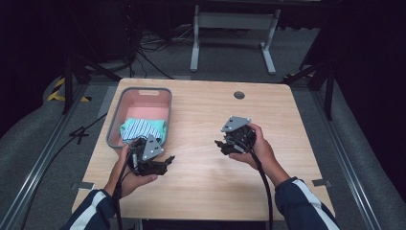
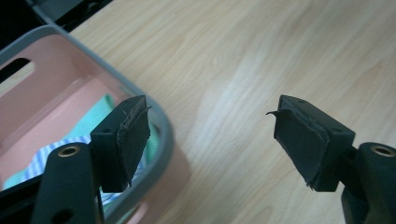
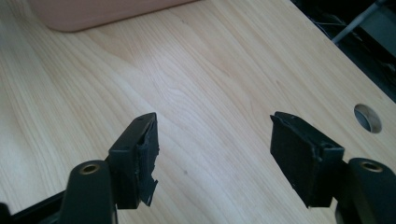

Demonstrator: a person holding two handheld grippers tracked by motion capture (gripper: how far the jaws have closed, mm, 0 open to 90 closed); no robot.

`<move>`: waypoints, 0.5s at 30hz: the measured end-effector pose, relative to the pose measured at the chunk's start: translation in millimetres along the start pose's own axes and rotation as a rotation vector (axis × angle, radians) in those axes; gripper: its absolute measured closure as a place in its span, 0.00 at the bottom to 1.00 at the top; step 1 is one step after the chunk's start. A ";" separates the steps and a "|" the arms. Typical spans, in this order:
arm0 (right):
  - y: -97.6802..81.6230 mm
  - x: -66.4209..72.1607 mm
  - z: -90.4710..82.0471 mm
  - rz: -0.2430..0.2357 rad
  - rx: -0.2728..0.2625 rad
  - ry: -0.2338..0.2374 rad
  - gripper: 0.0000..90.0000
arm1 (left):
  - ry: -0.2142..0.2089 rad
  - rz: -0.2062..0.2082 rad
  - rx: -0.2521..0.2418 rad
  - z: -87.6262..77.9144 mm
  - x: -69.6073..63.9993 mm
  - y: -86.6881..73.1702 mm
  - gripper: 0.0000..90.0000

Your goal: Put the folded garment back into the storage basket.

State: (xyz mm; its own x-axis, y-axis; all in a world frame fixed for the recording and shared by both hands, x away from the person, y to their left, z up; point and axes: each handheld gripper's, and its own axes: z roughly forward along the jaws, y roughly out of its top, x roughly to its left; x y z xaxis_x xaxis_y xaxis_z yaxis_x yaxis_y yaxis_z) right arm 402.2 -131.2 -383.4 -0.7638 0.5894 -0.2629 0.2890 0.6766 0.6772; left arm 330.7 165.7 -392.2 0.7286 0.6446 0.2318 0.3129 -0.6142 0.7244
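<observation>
Resting on the table [image 1: 201, 187], the bin [image 1: 115, 122] holds the striped cloth [image 1: 141, 128] at its near end. Both grippers, left [image 1: 168, 160] and right [image 1: 218, 143], stand wide open, empty; reach in from above, clearing the rim.

A grey-rimmed pink plastic basket [image 1: 117, 111] holds a white-and-blue striped cloth with teal-green parts [image 1: 141, 128] on the pale wood-grain desk [image 1: 206, 182]. Both black hand-held grippers carry grey plates.
</observation>
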 end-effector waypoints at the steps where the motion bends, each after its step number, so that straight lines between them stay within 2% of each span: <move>1: -7.4 -0.9 -2.4 0.007 0.005 0.003 0.38 | -0.001 0.017 0.012 4.4 -5.3 0.4 0.33; 4: -17.5 -1.1 -5.4 0.008 0.011 0.001 0.38 | -0.024 0.036 0.016 8.0 -10.8 0.0 0.31; 7: -28.5 -1.3 -8.7 0.010 0.024 -0.007 0.38 | -0.029 0.040 0.014 10.1 -13.3 -0.9 0.30; 8: -33.0 -1.6 -10.2 0.016 0.027 -0.006 0.37 | -0.044 0.055 0.022 13.0 -16.3 -2.4 0.29; 15: -57.7 -2.5 -16.9 0.033 0.045 -0.007 0.36 | -0.056 0.068 0.042 23.4 -21.8 -7.7 0.30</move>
State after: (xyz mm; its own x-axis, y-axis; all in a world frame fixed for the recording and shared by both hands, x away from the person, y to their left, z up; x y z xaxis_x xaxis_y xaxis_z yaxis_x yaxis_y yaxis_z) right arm 377.7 -179.2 -410.2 -0.7496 0.6145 -0.2459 0.3393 0.6758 0.6543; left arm 326.7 145.7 -418.0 0.7815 0.5750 0.2422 0.2857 -0.6749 0.6804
